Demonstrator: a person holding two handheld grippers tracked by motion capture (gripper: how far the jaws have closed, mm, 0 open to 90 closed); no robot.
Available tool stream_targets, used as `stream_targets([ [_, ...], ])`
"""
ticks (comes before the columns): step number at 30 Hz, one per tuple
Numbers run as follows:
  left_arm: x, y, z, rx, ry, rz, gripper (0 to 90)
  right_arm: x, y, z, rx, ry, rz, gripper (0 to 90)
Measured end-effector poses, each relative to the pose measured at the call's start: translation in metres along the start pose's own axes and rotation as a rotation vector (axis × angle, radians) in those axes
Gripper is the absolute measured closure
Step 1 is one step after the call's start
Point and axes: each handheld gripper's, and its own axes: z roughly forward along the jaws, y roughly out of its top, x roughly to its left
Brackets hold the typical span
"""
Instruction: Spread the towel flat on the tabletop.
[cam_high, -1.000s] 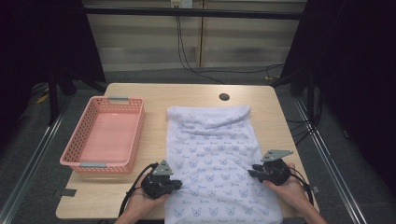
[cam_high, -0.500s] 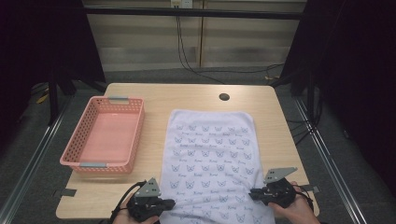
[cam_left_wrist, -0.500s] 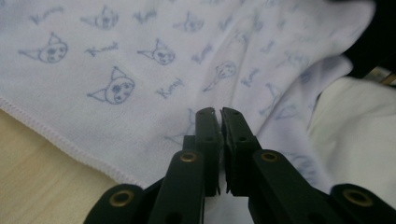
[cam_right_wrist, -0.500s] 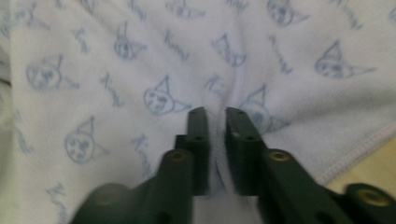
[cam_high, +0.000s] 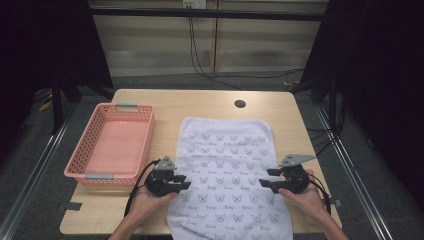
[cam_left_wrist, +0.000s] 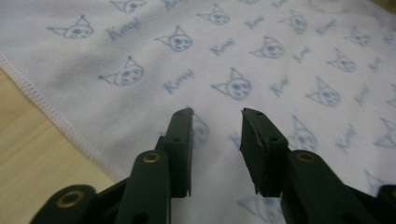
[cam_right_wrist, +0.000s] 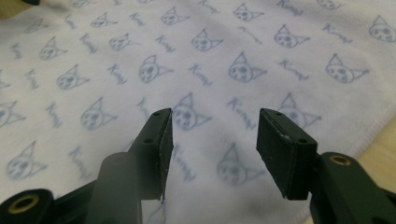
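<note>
Cloth first: the white rectangular towel printed with small blue cat faces lies flat down the middle of the pale wooden table, its near end hanging over the front edge, which I read as a spread made ready for folding. I have my left gripper over the towel's left hem and my right gripper over its right side, both inward of the edges. Their jaws have just been opening, and nothing sits between them. In the left gripper view the black pads stand a modest gap apart above the fabric, the stitched hem running just to their left. In the right gripper view the pads are spread wider, hovering over the print, with the hem and bare wood at the lower right. I judge the release deliberate, since the cloth rests smooth with no pinched ridge. For room, the pink plastic mesh basket stands just beside my left hand, so that side is tight. The right side has a strip of open wood before the table's edge. The far end of the table is open apart from a small dark round hole well beyond the towel.
</note>
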Motion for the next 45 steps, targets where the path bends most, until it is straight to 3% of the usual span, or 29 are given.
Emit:
stream_targets([
  [1, 0.011, 0.010, 0.010, 0.036, -0.023, -0.020, 60.0, -0.002, 0.003, 0.004, -0.004, -0.001, 0.003, 45.7],
  [2, 0.016, 0.014, 0.013, 0.048, -0.020, -0.033, 58.2, -0.003, 0.005, 0.008, -0.004, 0.000, 0.008, 45.4],
  [3, 0.017, 0.017, 0.014, 0.015, 0.017, -0.033, 58.2, -0.004, 0.007, 0.012, -0.003, -0.001, 0.012, 45.1],
  [5, 0.019, 0.022, 0.013, -0.021, 0.021, -0.024, 59.1, -0.005, 0.009, 0.017, 0.007, -0.007, 0.002, 45.1],
  [7, 0.021, 0.025, 0.016, 0.008, 0.069, 0.005, 56.7, -0.007, 0.010, 0.022, 0.013, -0.019, 0.000, 44.1],
  [9, 0.027, 0.025, 0.019, 0.004, 0.078, -0.009, 55.5, -0.011, 0.012, 0.028, 0.024, -0.025, 0.003, 43.6],
  [10, 0.028, 0.024, 0.023, 0.004, 0.114, -0.021, 54.5, -0.013, 0.014, 0.031, 0.028, -0.033, 0.006, 43.3],
  [12, 0.028, 0.023, 0.027, 0.017, 0.117, -0.033, 50.2, -0.018, 0.018, 0.036, 0.025, -0.044, 0.020, 43.0],
  [13, 0.023, 0.020, 0.032, 0.038, 0.157, 0.018, 51.5, -0.021, 0.020, 0.038, 0.018, -0.071, 0.013, 43.0],
  [14, 0.021, 0.021, 0.032, 0.051, 0.168, 0.034, 54.5, -0.023, 0.020, 0.040, 0.012, -0.082, 0.023, 42.6],
  [16, 0.020, 0.021, 0.031, 0.051, 0.157, 0.035, 63.9, -0.028, 0.019, 0.044, 0.024, -0.083, 0.038, 42.5],
  [17, 0.018, 0.017, 0.028, 0.044, 0.155, 0.059, 70.5, -0.029, 0.017, 0.046, 0.040, -0.093, 0.030, 43.3],
  [19, 0.017, 0.012, 0.026, 0.033, 0.134, 0.054, 78.1, -0.028, 0.013, 0.047, 0.056, -0.104, -0.010, 49.8],
  [20, 0.017, 0.012, 0.026, 0.033, 0.134, 0.054, 81.6, -0.027, 0.012, 0.045, 0.060, -0.105, -0.013, 57.6],
  [24, 0.007, 0.003, 0.020, 0.031, 0.115, 0.068, 84.3, -0.021, 0.003, 0.033, 0.073, -0.102, -0.017, 77.9],
  [27, -0.001, -0.004, 0.014, 0.039, 0.079, 0.066, 84.2, -0.013, -0.009, 0.021, 0.083, -0.082, -0.008, 82.0],
  [30, -0.010, -0.010, 0.010, 0.049, 0.051, 0.080, 84.1, -0.004, -0.022, 0.007, 0.091, -0.049, -0.004, 84.4],
  [32, -0.024, -0.020, 0.002, 0.062, 0.009, 0.079, 83.7, 0.000, -0.030, -0.001, 0.099, -0.024, 0.005, 84.9],
  [33, -0.030, -0.023, -0.001, 0.069, 0.010, 0.086, 83.5, 0.003, -0.032, -0.005, 0.109, -0.018, 0.006, 84.9],
  [38, -0.050, -0.038, -0.013, 0.090, -0.041, 0.062, 82.2, 0.019, -0.037, -0.016, 0.180, 0.024, -0.047, 85.2],
  [39, -0.052, -0.041, -0.015, 0.087, -0.055, 0.072, 80.9, 0.023, -0.039, -0.017, 0.185, 0.027, -0.054, 85.2],
  [42, -0.054, -0.044, -0.018, 0.094, -0.082, 0.058, 77.0, 0.034, -0.044, -0.023, 0.207, 0.044, -0.054, 84.0],
  [45, -0.047, -0.034, -0.017, 0.075, -0.076, 0.029, 68.2, 0.037, -0.047, -0.025, 0.182, 0.040, -0.036, 72.1],
])
